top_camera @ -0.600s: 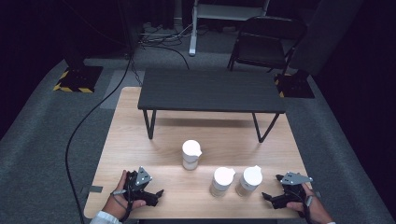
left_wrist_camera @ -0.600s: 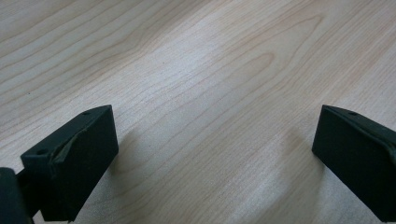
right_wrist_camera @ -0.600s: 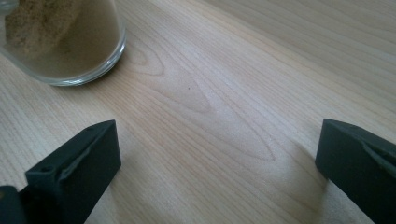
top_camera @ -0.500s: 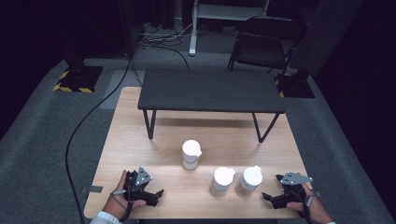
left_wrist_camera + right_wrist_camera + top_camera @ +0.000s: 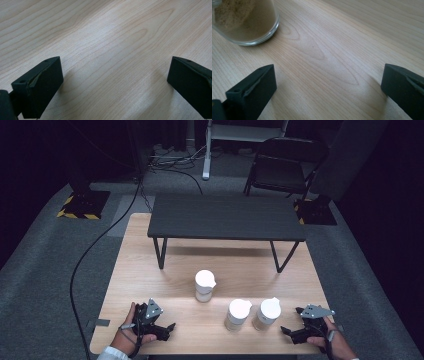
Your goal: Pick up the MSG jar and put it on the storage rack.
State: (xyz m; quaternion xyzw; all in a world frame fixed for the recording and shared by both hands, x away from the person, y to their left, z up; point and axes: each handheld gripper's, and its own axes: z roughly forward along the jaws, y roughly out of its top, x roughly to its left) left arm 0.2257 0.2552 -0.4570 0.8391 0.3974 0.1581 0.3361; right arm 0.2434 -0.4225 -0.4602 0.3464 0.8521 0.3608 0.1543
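Three white-lidded jars stand on the wooden table (image 5: 150, 270): one (image 5: 204, 285) near the middle, and two side by side nearer the front, the left one (image 5: 237, 314) and the right one (image 5: 266, 313). My left gripper (image 5: 167, 330) rests at the front left, held by a hand, its jaws wide open over bare wood (image 5: 112, 62). My right gripper (image 5: 287, 332) rests at the front right, open too, with nothing between its jaws. In the right gripper view a glass jar of tan powder (image 5: 244, 22) stands ahead to the left.
A low dark bench table (image 5: 225, 217) stands across the far half of the wooden table. A dark chair (image 5: 285, 170) and cables lie on the grey floor beyond. A black cable (image 5: 95, 250) trails off the left side.
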